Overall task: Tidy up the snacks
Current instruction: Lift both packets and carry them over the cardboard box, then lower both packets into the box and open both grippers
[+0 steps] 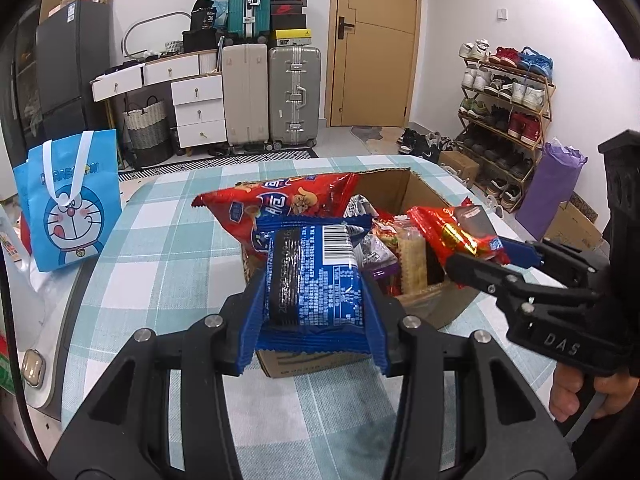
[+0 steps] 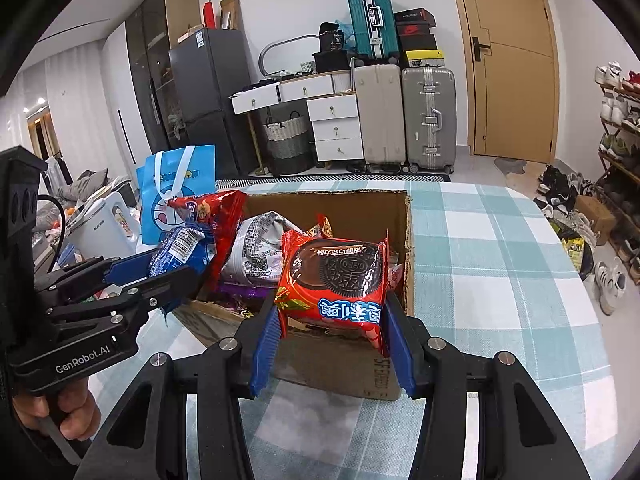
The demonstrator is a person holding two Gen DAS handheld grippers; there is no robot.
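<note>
My left gripper [image 1: 316,304] is shut on a blue cookie packet [image 1: 316,276] with a barcode, held over the near edge of the cardboard box [image 1: 420,188]. My right gripper [image 2: 332,320] is shut on a red Oreo packet [image 2: 336,280], above the box's [image 2: 332,204] near wall. The box sits on the checked tablecloth [image 2: 500,280] and holds several snacks, among them a big red bag [image 1: 288,200] and a grey-white bag [image 2: 256,248]. Each gripper shows in the other's view: the right one [image 1: 476,252] with its red packet [image 1: 448,236], the left one [image 2: 160,276] with its blue packet [image 2: 180,250].
A blue cartoon gift bag [image 1: 68,208] stands at the table's left edge beside a white appliance [image 2: 108,228]. Beyond the table are suitcases [image 1: 272,96], white drawers [image 1: 196,108], a wooden door [image 1: 372,40] and a shoe rack [image 1: 504,120]. A hand [image 2: 60,412] grips the left handle.
</note>
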